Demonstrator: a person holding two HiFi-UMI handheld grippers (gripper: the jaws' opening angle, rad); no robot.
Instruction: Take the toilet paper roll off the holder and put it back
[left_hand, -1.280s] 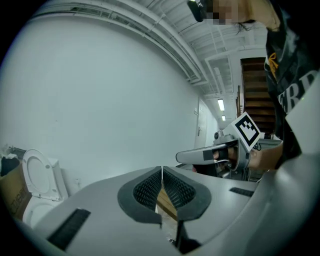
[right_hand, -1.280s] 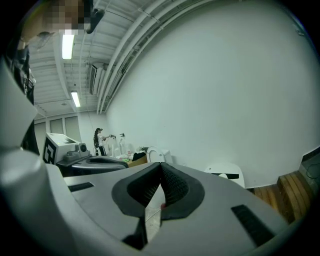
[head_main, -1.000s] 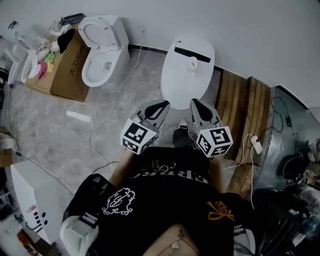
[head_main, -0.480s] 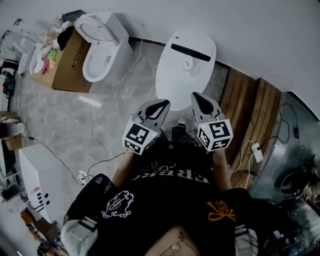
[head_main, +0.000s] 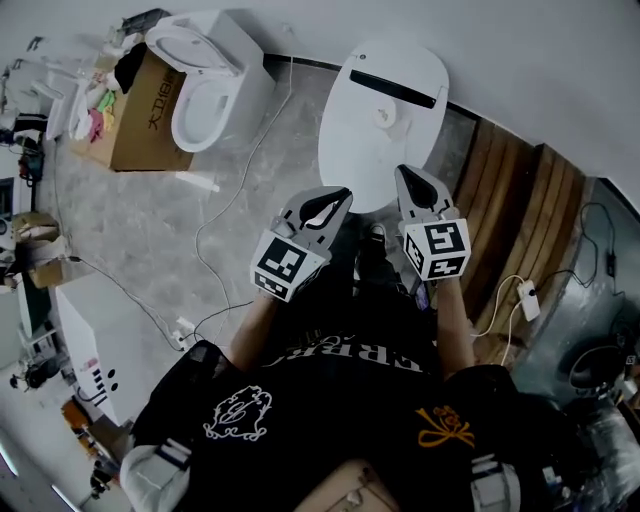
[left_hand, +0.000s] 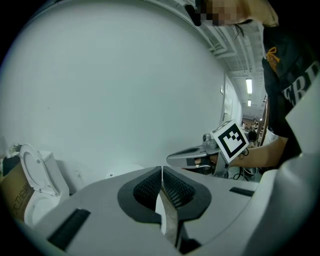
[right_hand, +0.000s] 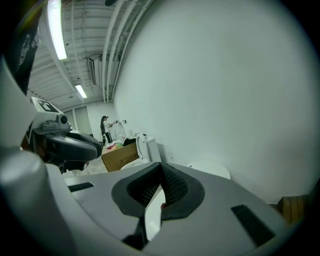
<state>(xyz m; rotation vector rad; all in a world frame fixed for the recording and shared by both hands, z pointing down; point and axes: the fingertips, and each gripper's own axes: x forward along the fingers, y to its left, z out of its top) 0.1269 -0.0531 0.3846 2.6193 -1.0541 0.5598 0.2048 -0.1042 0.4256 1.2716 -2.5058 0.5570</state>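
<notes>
A white oval stand (head_main: 370, 150) rises from the floor by the wall, with a black bar (head_main: 393, 88) across its top. Just below the bar sits a small white toilet paper roll (head_main: 385, 116). I hold both grippers side by side in front of the stand, short of the roll. My left gripper (head_main: 337, 197) is shut with nothing in it, its jaws meeting (left_hand: 162, 172). My right gripper (head_main: 409, 176) is shut and empty too, its pads together (right_hand: 161, 170). The stand's edge (right_hand: 212, 168) shows beyond the right jaws.
A white toilet (head_main: 205, 85) and a cardboard box (head_main: 150, 115) of oddments stand at the far left. Cables (head_main: 215, 215) trail over the grey floor. Wooden planks (head_main: 520, 210) lie to the right, and a white cabinet (head_main: 100, 350) stands near left.
Both grippers have crept forward toward the white stand, and the head view has shifted with them. Their jaws stay shut.
</notes>
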